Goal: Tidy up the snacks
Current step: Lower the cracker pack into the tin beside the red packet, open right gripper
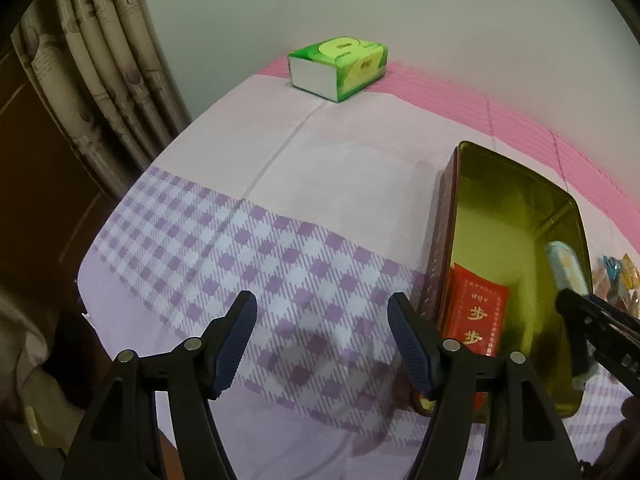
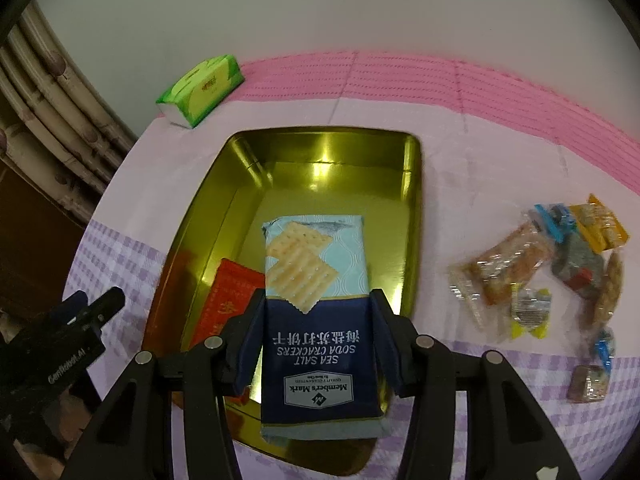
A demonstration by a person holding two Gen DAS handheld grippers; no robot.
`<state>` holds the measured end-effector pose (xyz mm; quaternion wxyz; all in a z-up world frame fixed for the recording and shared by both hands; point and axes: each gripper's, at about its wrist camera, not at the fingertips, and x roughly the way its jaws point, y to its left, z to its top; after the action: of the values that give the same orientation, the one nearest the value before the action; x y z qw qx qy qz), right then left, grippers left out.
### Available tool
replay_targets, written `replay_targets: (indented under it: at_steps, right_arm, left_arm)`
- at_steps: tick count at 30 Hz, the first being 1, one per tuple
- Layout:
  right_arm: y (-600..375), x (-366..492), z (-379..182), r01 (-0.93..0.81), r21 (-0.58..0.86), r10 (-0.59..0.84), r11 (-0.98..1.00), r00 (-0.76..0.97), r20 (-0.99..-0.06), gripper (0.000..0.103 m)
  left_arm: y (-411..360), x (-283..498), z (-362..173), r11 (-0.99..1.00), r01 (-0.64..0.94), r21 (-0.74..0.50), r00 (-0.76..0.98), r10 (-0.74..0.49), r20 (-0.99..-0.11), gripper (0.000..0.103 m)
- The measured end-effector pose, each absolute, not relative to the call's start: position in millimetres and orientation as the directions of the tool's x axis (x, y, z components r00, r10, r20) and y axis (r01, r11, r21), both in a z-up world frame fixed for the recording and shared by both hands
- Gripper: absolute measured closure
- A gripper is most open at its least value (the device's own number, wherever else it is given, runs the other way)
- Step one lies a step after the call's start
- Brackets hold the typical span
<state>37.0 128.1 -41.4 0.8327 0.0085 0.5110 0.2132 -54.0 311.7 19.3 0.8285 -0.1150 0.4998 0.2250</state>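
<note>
My right gripper [image 2: 316, 332] clamps the soda cracker pack [image 2: 316, 304] by its sides, over the gold tin [image 2: 412, 184]; light, crushable contents, so gentle squeeze. Left gripper [image 1: 322, 340] wide open, empty, beside tin.

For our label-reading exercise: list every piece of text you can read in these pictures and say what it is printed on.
"SEA SALT SODA CRACKERS" and "Member's Mark": cracker packet held in the right claw over the gold tin.
Gold Chinese characters: red packet, illegible.
Left claw: white lettering, blurred.
Green tissue pack: print too small.
Loose snacks: unreadable.
</note>
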Motion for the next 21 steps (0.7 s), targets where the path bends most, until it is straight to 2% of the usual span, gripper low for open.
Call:
replay_targets:
  at_steps: [21]
  right_arm:
    - [158, 36, -72, -0.37, 0.174, 0.306, 0.912, 0.336, -0.891, 0.055]
  left_arm:
    - [316, -57, 15, 0.863, -0.504, 0.004, 0.388, 0.231, -0.892, 0.032]
